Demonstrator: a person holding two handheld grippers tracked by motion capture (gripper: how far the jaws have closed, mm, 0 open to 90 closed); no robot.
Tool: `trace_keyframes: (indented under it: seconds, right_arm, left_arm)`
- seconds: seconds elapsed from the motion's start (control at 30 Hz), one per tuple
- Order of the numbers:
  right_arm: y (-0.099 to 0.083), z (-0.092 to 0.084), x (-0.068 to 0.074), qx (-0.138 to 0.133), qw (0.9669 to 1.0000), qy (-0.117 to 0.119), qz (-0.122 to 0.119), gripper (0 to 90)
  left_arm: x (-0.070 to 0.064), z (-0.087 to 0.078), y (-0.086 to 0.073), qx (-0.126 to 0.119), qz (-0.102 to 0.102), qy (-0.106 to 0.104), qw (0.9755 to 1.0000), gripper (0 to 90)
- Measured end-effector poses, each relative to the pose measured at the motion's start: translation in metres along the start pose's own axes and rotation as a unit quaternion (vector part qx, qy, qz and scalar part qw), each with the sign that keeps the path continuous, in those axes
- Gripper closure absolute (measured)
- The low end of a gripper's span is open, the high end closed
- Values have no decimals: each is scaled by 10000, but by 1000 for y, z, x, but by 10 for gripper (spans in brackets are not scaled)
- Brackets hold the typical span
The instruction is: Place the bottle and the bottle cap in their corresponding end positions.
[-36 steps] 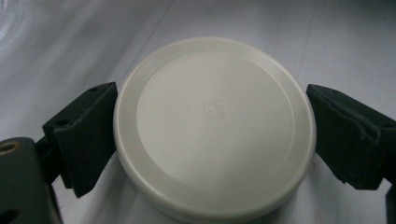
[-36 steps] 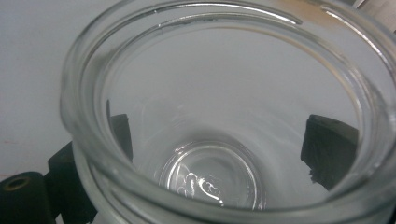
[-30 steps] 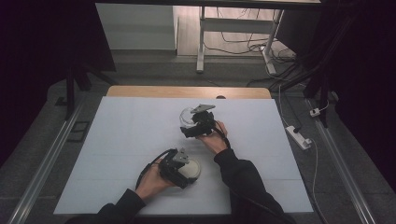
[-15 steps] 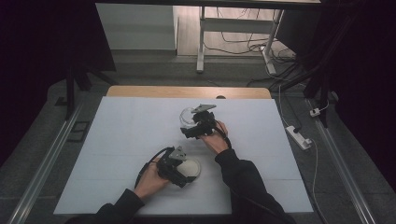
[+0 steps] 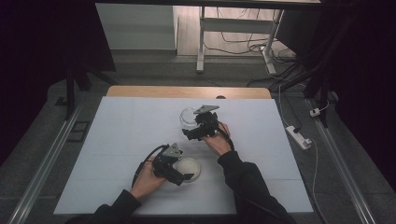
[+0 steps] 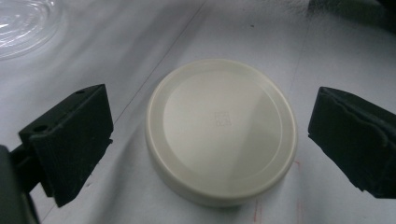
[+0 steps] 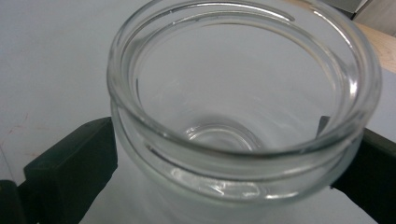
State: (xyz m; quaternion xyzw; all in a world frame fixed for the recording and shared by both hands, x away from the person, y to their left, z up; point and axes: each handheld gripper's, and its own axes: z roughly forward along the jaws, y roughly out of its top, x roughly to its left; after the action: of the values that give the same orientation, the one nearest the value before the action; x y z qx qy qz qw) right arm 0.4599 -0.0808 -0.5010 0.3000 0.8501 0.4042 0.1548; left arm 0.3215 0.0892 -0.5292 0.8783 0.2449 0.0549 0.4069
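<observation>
High view: the left tool (image 5: 183, 175) hangs over a cream lid (image 5: 188, 167) lying flat near the near edge of the bench (image 5: 116, 140). The right tool (image 5: 192, 132) sits farther off, mid-bench, against a glass jar (image 5: 188, 117).

Left gripper view: the 2 jaws stand wide, 1 on each side of the lid (image 6: 221, 129), neither touching it. The lid looks like stiff, light, smooth plastic; its low side wall is the place to pinch, and it could slip if taken too shallow.

Right gripper view: the jaws press the jar (image 7: 243, 112) from both sides just under its thick rim. The jar is empty, open at the top. Glass is hard, slick and breakable, so I judge a firm, steady hold below the rim safest.
</observation>
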Motion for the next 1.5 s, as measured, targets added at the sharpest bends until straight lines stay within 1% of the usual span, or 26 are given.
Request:
trace_keyframes:
  seconds: [0.1,0.17,0.37,0.4,0.53,0.67,0.77,0.9,1.07,1.13,1.3,1.37,1.5]
  right_arm:
    - [-2,-3,0,44,10000,22,19,0]
    - [-4,-5,1,64,10000,35,33,0]
    - [-8,-13,2,58,9999,60,74,0]
    - [-10,-16,3,31,9999,108,105,0]
    - [-12,-21,5,26,9998,153,124,0]
    - [-16,-25,9,108,9996,238,116,0]
    - [-19,-28,11,173,9992,313,158,0]
    - [-23,-32,14,226,9988,399,190,0]
    - [-26,-38,22,227,9987,423,167,0]
    - [-28,-41,24,251,9986,444,114,0]
    - [-33,-49,30,234,9987,443,46,0]
    - [-35,-53,32,232,9986,472,35,0]
    - [-40,-61,35,206,9984,522,4,0]
  left_arm:
    - [0,-4,-1,5,-20,-20,10000,5]
    - [0,-6,-2,72,-16,-14,10000,0]
    - [-1,-10,-5,121,-53,13,9999,0]
    - [-1,-11,-5,128,-61,28,9999,0]
    - [-1,-16,-8,161,-74,22,9998,0]
    - [0,-21,-12,186,-131,-16,9997,0]
    - [1,-26,-15,200,-160,-35,9997,0]
    - [2,-33,-20,167,-223,-38,9996,0]
    - [5,-42,-24,61,-365,-38,9993,0]
    - [7,-46,-25,50,-423,-43,9991,0]
    - [8,-54,-30,24,-458,44,9989,0]
    - [8,-57,-32,3,-506,45,9987,0]
    - [8,-63,-36,29,-518,134,9986,0]
